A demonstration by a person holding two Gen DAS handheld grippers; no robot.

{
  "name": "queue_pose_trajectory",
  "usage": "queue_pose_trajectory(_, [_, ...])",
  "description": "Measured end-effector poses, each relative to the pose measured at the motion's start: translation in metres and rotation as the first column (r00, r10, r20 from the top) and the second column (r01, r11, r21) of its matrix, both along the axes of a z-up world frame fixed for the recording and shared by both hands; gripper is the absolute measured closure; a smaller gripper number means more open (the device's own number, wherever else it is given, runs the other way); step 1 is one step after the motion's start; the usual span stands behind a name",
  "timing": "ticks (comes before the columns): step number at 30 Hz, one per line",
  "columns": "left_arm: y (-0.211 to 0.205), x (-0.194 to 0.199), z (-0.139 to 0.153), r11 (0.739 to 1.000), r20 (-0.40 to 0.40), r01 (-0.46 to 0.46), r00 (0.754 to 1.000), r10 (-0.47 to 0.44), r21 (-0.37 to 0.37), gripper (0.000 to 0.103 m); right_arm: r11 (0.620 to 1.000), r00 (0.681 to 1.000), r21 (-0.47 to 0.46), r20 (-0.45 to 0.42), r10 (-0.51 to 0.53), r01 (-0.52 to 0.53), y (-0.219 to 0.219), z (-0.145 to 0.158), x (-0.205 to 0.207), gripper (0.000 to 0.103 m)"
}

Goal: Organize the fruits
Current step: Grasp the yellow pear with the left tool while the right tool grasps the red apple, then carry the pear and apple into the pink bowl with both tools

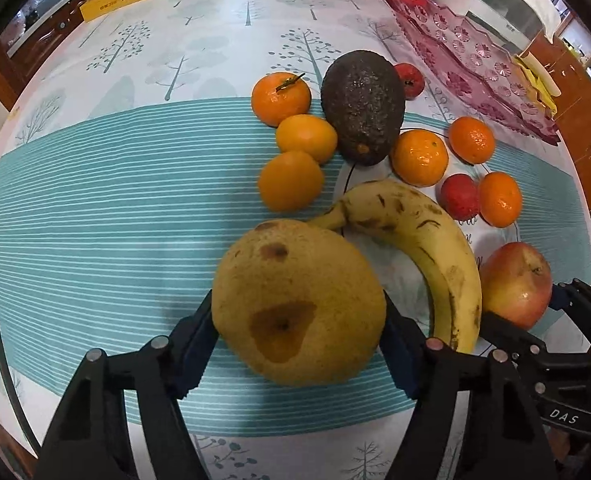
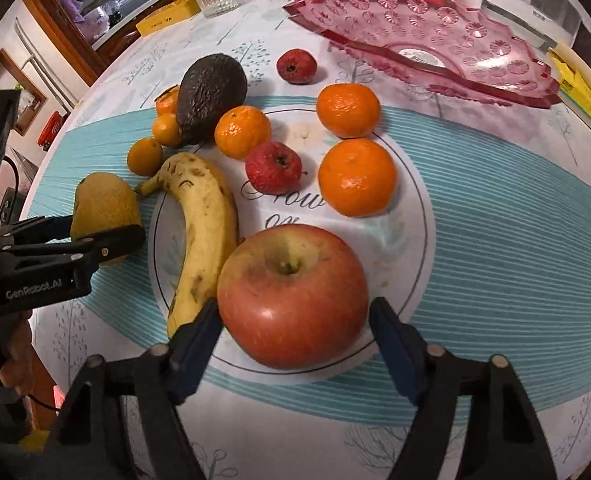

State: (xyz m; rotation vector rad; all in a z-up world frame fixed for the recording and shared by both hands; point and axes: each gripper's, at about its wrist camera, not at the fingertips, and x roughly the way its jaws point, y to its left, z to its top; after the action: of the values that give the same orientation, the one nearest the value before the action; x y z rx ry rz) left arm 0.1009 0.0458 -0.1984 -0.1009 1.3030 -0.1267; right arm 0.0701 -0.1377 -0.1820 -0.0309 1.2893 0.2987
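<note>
The pear (image 1: 299, 304) sits on the table (image 1: 95, 220) squarely between my left jaws, both pads against its sides. The apple (image 2: 293, 296) sits between my right jaws, narrowed about it with the right pad just clear. The pink dish (image 2: 435, 46) lies ahead, beyond both.

On the desk (image 2: 495, 208) the fruits lie in a loose cluster. The pear (image 1: 295, 300) lies furthest left, between the fingers of the left hand-held gripper (image 1: 299, 344). Just right of it lies the banana (image 2: 203, 232), and right of that the apple (image 2: 291, 296), between the fingers of the right hand-held gripper (image 2: 295, 344). Behind the banana lies the avocado (image 2: 209, 96), with mandarins (image 2: 355, 176) on both its sides. The tray (image 2: 435, 40) stands behind and to the right, well apart from the fruit.
</note>
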Motion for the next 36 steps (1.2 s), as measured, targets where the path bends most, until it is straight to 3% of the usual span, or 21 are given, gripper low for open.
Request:
queue_pose_trajectory(8, [-0.003, -0.005, 0.002, 1.0, 0.013, 0.023, 1.0, -0.023, 0.003, 0.033, 1.0, 1.0, -0.022, 0.027, 0.007, -0.006, 0.003, 0.004, -0.004, 0.034])
queue_pose_trajectory(15, [-0.006, -0.022, 0.019, 0.999, 0.031, 0.036, 0.999, -0.036, -0.003, 0.033, 0.999, 0.993, -0.049, 0.118, 0.029, -0.023, 0.003, 0.029, -0.014, 0.034])
queue_pose_trajectory(24, [-0.034, -0.012, 0.104, 0.991, 0.147, 0.118, 0.981, -0.127, 0.07, 0.033, 0.997, 0.974, -0.046, 0.224, -0.044, 0.056, -0.027, 0.086, -0.011, 0.034])
queue_pose_trajectory(32, [-0.076, 0.054, 0.208, 0.974, 0.321, 0.193, 0.921, -0.22, 0.114, 0.033, 0.986, 0.928, -0.084, 0.357, -0.105, 0.144, -0.08, 0.171, 0.032, 0.034])
queue_pose_trajectory(36, [-0.097, 0.088, 0.238, 0.967, 0.368, 0.215, 0.896, -0.251, 0.136, 0.033, 0.974, 0.905, -0.093, 0.396, -0.153, 0.205, -0.109, 0.205, 0.065, 0.034])
